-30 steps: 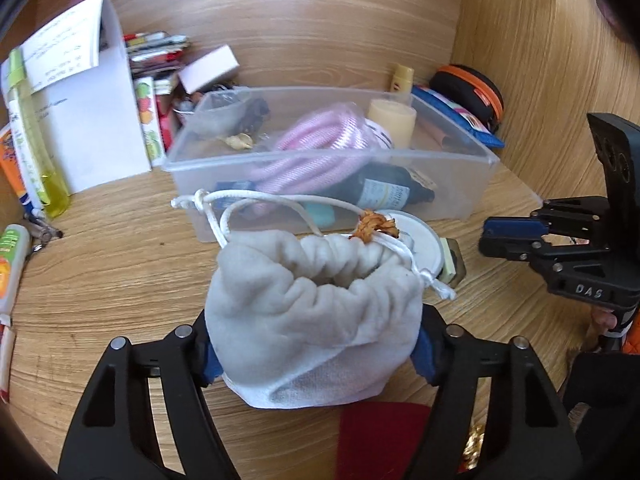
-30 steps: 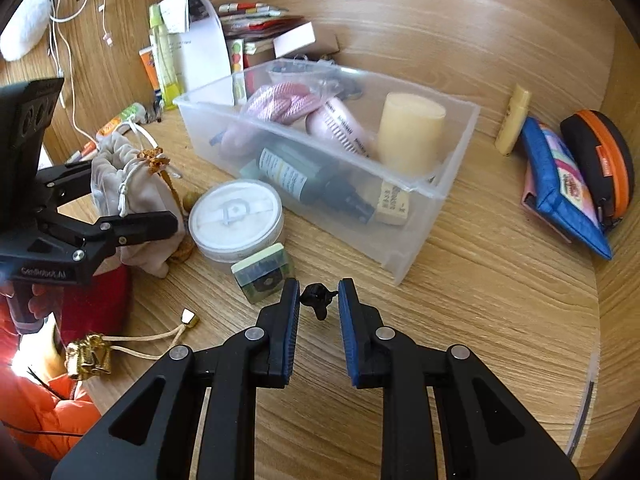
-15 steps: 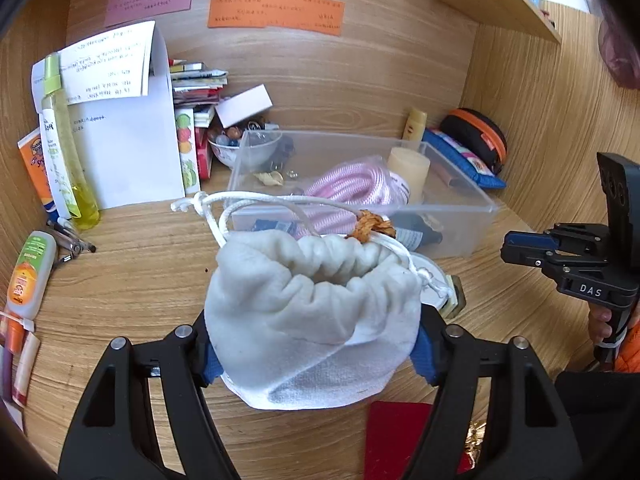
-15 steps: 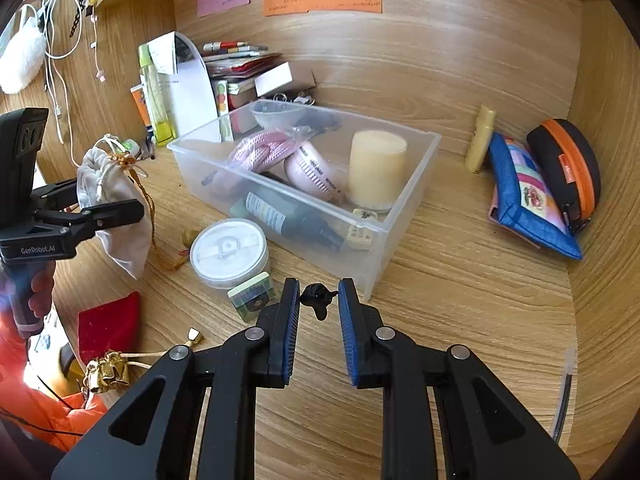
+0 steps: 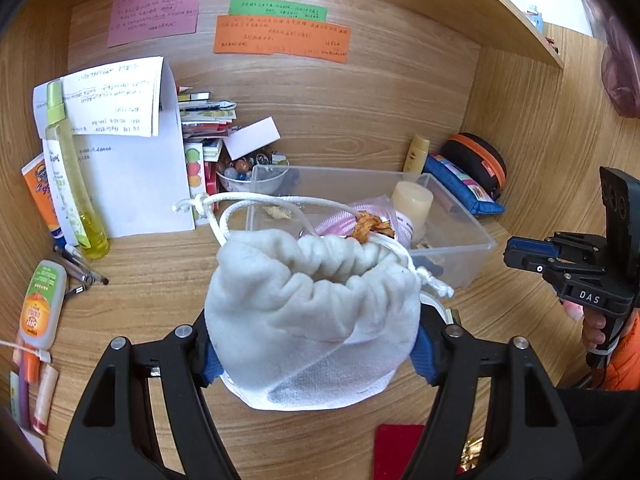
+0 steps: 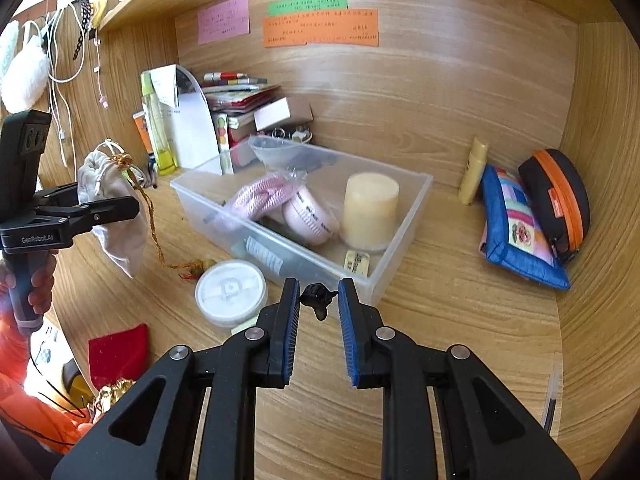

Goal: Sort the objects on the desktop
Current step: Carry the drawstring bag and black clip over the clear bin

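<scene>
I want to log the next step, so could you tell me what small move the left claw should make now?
Probably carry the white pouch forward over the clear bin: the left claw grips it above the desk, and the bin lies just ahead with room inside.

The left gripper has lifted the white pouch off the desk.

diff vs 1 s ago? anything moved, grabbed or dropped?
The left gripper has lifted the white drawstring pouch off the desk; it now hangs in the air, its gold cord trailing to the desktop. The right gripper rose too, still shut on a small black clip. Nothing grabbed or dropped. The clear bin and its contents are unchanged.
</scene>
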Demonstrator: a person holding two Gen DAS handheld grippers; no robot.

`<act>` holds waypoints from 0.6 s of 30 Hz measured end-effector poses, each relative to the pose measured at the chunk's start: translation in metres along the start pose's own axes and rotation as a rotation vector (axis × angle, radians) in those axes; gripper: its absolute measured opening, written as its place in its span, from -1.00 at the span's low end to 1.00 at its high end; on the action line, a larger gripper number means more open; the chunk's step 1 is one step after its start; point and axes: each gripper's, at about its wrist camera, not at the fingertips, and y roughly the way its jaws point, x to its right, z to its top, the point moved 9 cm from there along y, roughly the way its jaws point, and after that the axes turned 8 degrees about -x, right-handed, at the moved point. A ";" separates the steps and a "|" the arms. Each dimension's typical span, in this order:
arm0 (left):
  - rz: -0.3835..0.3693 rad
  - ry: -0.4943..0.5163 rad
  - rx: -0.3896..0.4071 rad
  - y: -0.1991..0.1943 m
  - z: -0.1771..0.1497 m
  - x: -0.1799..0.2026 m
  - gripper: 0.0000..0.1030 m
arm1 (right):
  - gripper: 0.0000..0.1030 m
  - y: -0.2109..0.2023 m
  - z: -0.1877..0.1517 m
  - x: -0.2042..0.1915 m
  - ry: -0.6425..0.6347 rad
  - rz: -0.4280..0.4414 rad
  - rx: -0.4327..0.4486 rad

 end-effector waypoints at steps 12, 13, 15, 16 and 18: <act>-0.043 0.031 -0.027 0.018 0.038 -0.001 0.39 | -0.65 -0.004 0.017 0.007 0.006 0.007 0.037; -0.054 0.031 -0.034 0.021 0.041 0.000 0.39 | -0.65 -0.003 0.018 0.008 0.007 0.008 0.038; -0.069 0.034 -0.047 0.027 0.044 0.000 0.39 | -0.65 -0.002 0.021 0.009 0.013 0.020 0.039; -0.073 0.034 -0.054 0.030 0.046 0.000 0.39 | -0.65 -0.001 0.022 0.010 0.016 0.019 0.038; -0.081 0.030 -0.069 0.037 0.049 0.001 0.39 | -0.65 0.001 0.025 0.012 0.016 0.018 0.037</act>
